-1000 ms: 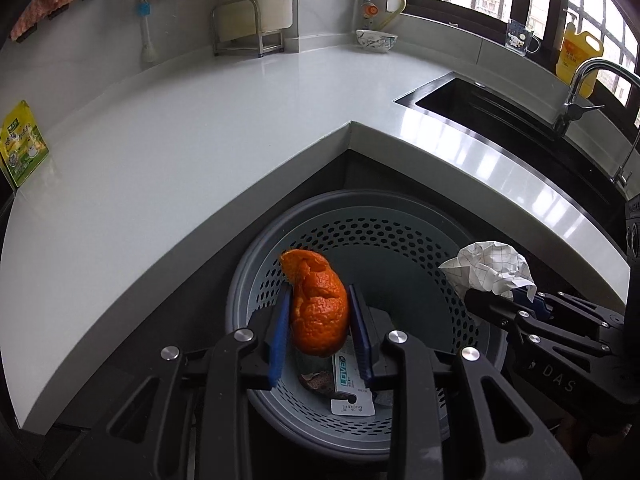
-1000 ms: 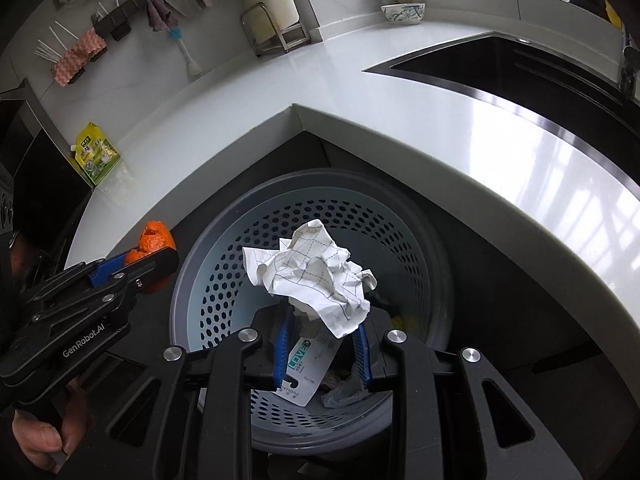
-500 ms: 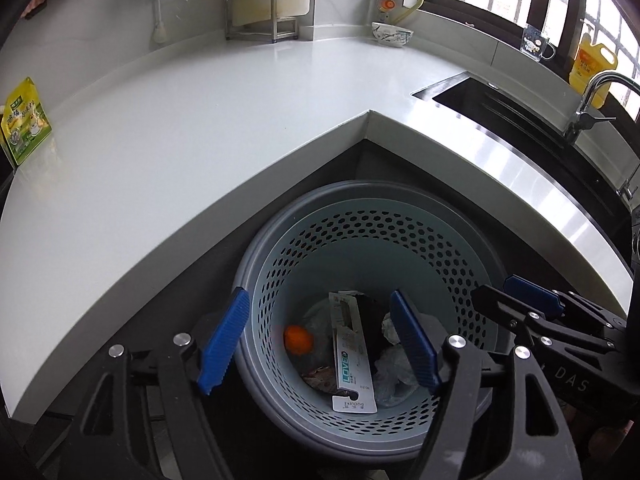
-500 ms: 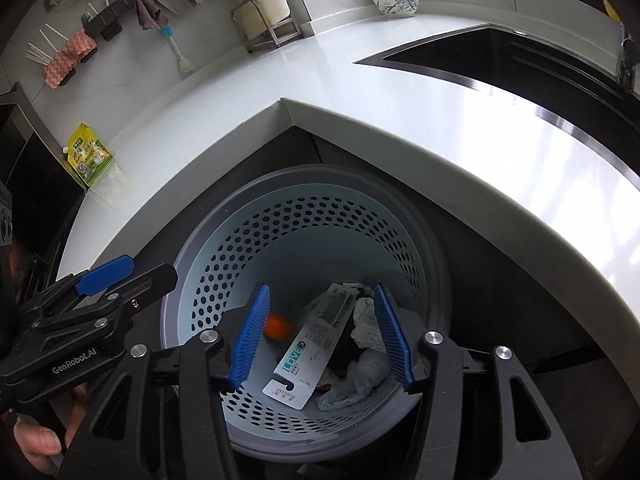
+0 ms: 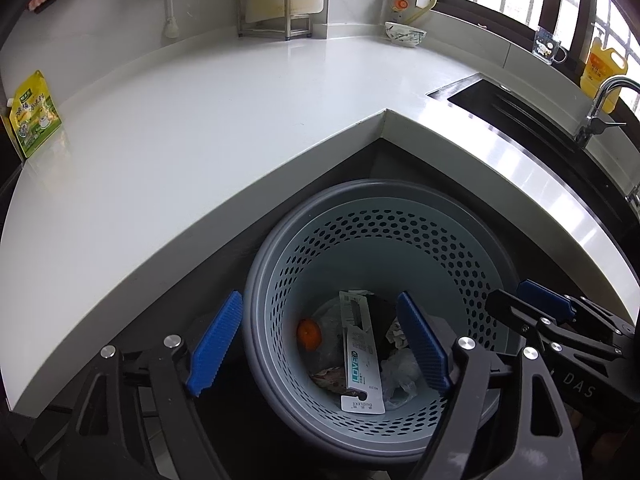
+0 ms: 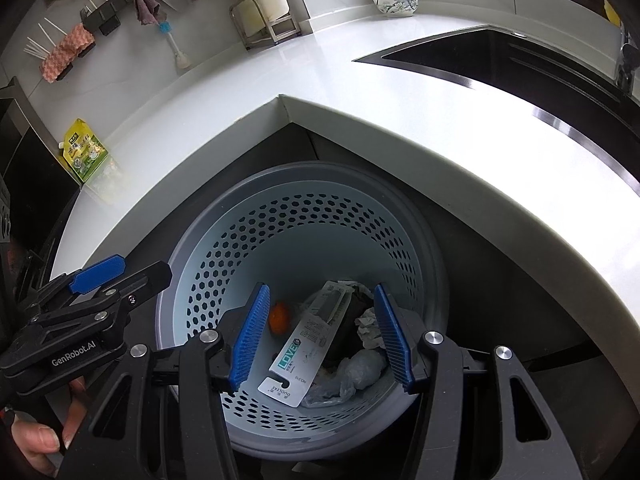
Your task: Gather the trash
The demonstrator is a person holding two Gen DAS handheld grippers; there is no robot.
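A: Claws? 
B: Left claw (image 5: 320, 344) just spread wider, nothing between its blue pads. Right claw (image 6: 322, 338) released too, empty, jaws apart. Both hang over the round grey perforated plastic bin (image 5: 452, 240).
A: Trash? 
B: All at the bin's bottom: orange peel (image 5: 309, 333), crumpled white paper (image 6: 370, 330), white card package (image 6: 304, 350), clear plastic wrap (image 6: 360, 368).
A: Bin location? 
B: Tucked below the white corner surface (image 5: 200, 128).
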